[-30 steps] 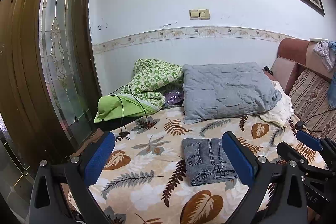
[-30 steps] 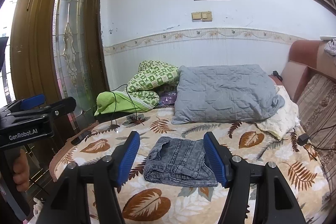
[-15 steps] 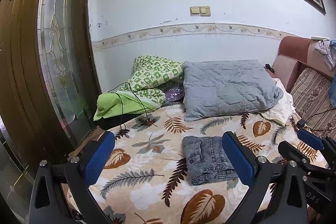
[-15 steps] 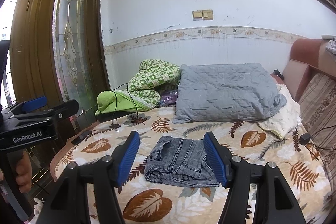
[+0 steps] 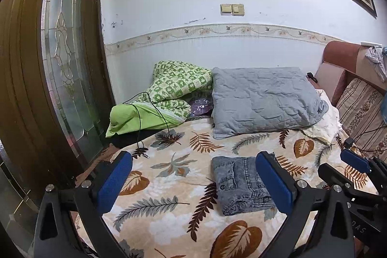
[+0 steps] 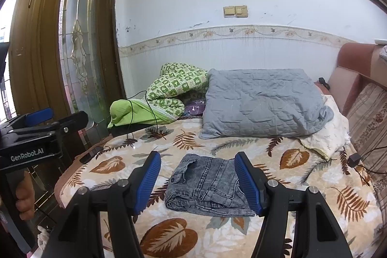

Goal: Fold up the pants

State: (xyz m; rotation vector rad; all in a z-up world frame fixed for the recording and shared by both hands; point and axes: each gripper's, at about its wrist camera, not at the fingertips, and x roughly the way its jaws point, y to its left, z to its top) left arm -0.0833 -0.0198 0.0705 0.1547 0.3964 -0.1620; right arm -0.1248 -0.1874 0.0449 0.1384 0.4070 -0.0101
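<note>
A folded pair of grey-blue jeans (image 5: 239,183) lies flat on the leaf-print bedspread (image 5: 169,161), waistband button to the left. My left gripper (image 5: 193,155) hovers open over the bed, left of and short of the jeans, with nothing between its blue pads. In the right wrist view the jeans (image 6: 208,175) lie just beyond my right gripper (image 6: 197,155), which is open and lined up with them, pads clear of the cloth. The left gripper (image 6: 36,125) shows at that view's left edge, held by a hand (image 6: 23,195).
A grey quilted pillow (image 5: 263,100) and a green checked blanket (image 5: 169,93) with a black cable (image 5: 140,117) lie at the bed's far side by the wall. A wooden glass door (image 5: 65,64) stands left. A striped cushion (image 5: 362,110) and charger (image 6: 354,158) sit right.
The left gripper has drifted slightly. The jeans lie as before and the right gripper has kept still.
</note>
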